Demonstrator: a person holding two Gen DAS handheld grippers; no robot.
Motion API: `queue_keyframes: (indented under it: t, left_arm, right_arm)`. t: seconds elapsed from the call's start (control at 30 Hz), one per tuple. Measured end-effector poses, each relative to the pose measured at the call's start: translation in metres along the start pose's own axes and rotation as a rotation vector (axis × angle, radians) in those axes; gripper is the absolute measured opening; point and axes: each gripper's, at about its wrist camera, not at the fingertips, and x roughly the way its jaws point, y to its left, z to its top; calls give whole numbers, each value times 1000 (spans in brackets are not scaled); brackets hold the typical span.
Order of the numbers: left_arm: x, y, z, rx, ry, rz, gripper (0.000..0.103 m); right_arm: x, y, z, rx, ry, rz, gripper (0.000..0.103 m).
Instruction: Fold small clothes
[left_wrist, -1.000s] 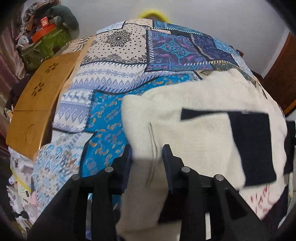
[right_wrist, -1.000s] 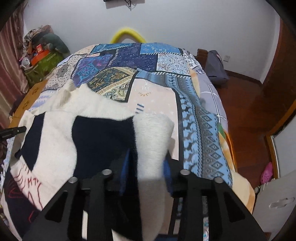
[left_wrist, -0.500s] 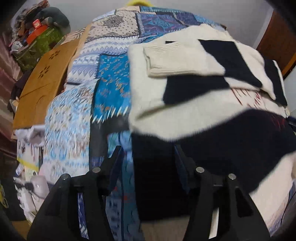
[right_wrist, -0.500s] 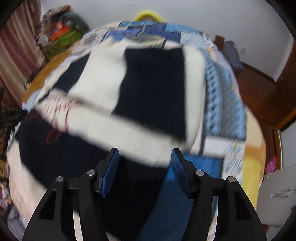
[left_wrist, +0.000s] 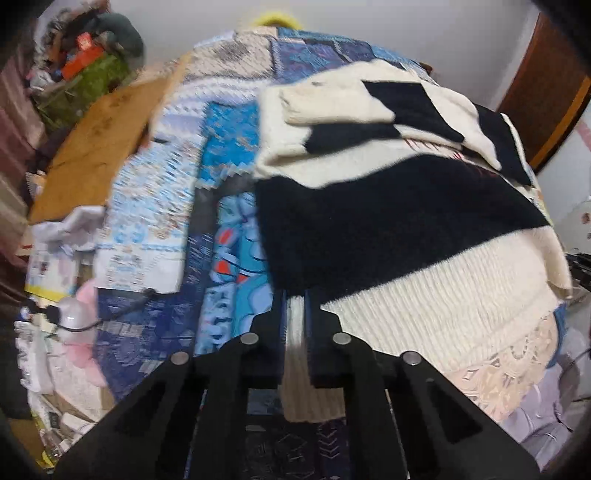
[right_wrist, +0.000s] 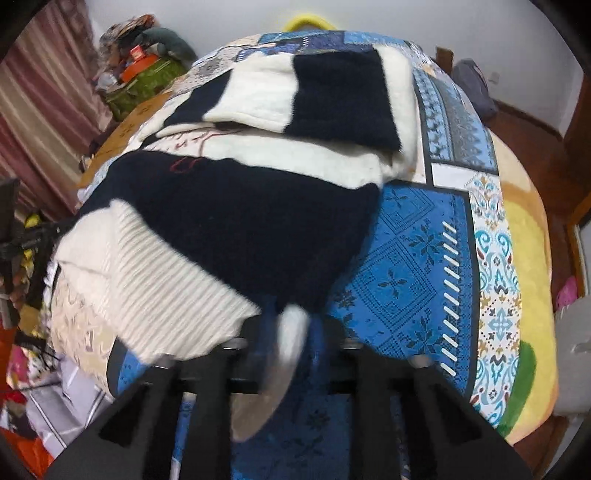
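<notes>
A cream and navy knit sweater (left_wrist: 399, 206) lies on the patchwork bedspread (left_wrist: 229, 155), both sleeves folded across its upper part. My left gripper (left_wrist: 295, 306) is shut on the cream ribbed hem at the sweater's near left corner. My right gripper (right_wrist: 291, 325) is shut on the hem at the sweater's (right_wrist: 240, 221) near right corner; the cloth between its fingers is blurred. A lace-edged cloth (left_wrist: 509, 369) shows under the hem.
A wooden board (left_wrist: 96, 147) lies along the bed's left edge, with piled clutter (left_wrist: 85, 70) behind it. White bedding and a cable (left_wrist: 74, 317) sit at the near left. The bedspread (right_wrist: 461, 236) runs right to a yellow blanket edge (right_wrist: 528, 266), then wood floor (right_wrist: 524, 122).
Both grippers let go of the folded sleeves, pulled back to the near hem with jaws open, and have now shut on the sweater's bottom corners.
</notes>
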Motion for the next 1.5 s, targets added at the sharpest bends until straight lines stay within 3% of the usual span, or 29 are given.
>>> queue_keyframes:
  t: [0.13, 0.2, 0.23, 0.3, 0.4, 0.5, 0.57, 0.67, 0.73, 0.87, 0.97, 1.13, 1.2, 1.27, 1.5]
  left_arm:
    - [-14, 14, 3, -11, -40, 43, 7]
    - [-13, 21, 1, -18, -31, 32, 7]
    - [-11, 22, -2, -19, -17, 39, 1]
    - [-7, 21, -7, 4, 0, 88, 1]
    - [-8, 26, -16, -9, 3, 87, 2]
    - [-12, 36, -21, -22, -12, 107, 7]
    - [-14, 46, -27, -42, -7, 113, 17]
    - [-11, 56, -38, -38, 12, 124, 34]
    - [-8, 57, -48, -19, 35, 115, 39]
    - [-8, 49, -60, 15, 28, 119, 39]
    - [-13, 38, -59, 40, 13, 54, 39]
    - [-13, 12, -50, 135, -7, 72, 40]
    - [-13, 4, -46, 156, -12, 63, 40]
    - [-12, -3, -41, 173, -20, 55, 47]
    - [-13, -29, -29, 257, -58, 35, 48]
  right_arm:
    - [-5, -1, 4, 0, -27, -37, 6]
    - [-11, -10, 6, 18, -45, -55, 6]
    - [-12, -15, 7, 33, -40, -46, 6]
    - [-12, -15, 3, 42, -28, -36, 6]
    - [-11, -8, -2, 8, -12, -57, 9]
    - [-16, -4, -6, -15, -15, -77, 17]
    - [-25, -7, -13, -27, -30, -102, 35]
    - [-36, -15, -20, -27, -64, -153, 51]
    - [-36, -22, -26, -36, -56, -193, 53]
    - [-25, -32, -38, -32, 12, -211, 53]
    - [-17, -28, -45, -44, 34, -186, 53]
    - [-15, -7, -40, -106, -19, -169, 53]
    - [-14, 2, -33, -133, -30, -165, 53]
    - [-14, 11, -30, -164, -40, -167, 53]
    - [-16, 30, -15, -250, -103, -156, 53]
